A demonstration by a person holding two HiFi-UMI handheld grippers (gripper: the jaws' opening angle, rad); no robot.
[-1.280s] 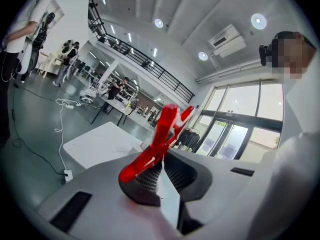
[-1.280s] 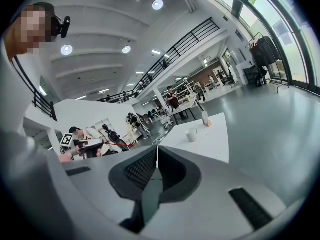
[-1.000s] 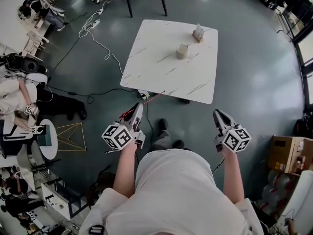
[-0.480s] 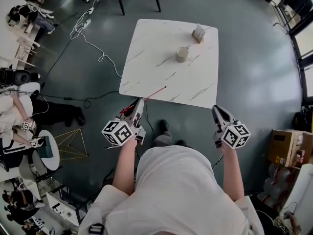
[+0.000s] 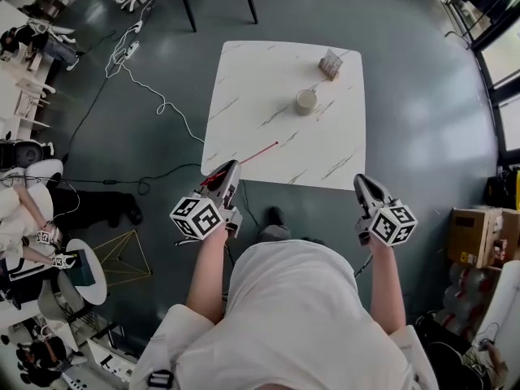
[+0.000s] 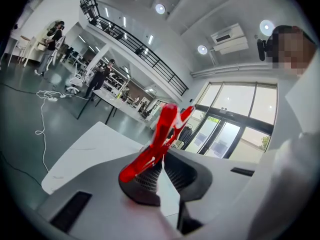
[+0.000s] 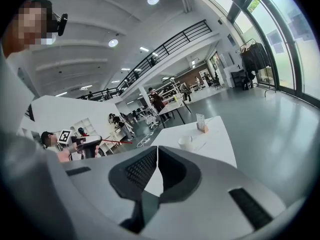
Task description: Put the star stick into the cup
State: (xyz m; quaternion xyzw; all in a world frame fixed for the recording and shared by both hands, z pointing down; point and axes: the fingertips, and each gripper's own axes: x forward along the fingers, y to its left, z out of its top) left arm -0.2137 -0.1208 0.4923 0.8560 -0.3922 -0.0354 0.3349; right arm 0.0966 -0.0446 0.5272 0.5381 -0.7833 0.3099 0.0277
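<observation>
Compared with a second ago, the table had slid closer in the head view, and both grippers had ended up near its front edge. The thin end of the star stick was now poking out over the tabletop instead of over bare floor.

The left gripper was clamped tight on the stick. In its own view the wider red part sat right at the jaws, and the thin shaft ran forward and a bit upward. The right gripper was closed with nothing in it, hanging beside the table's near right corner.

The cup stood upright toward the far side of the table, well apart from the stick's tip. A little card stand sat behind it near the far edge.

My guess on handling: the stick looked like light, thin plastic. It's probably stiff enough to aim but whippy at the far end, so the tip would wobble. Gripping by the fat red end seemed right, since it left the long shaft free to drop in first. The cup looked small and light too, so I figured a poke on the rim could tip it or shove it along.
</observation>
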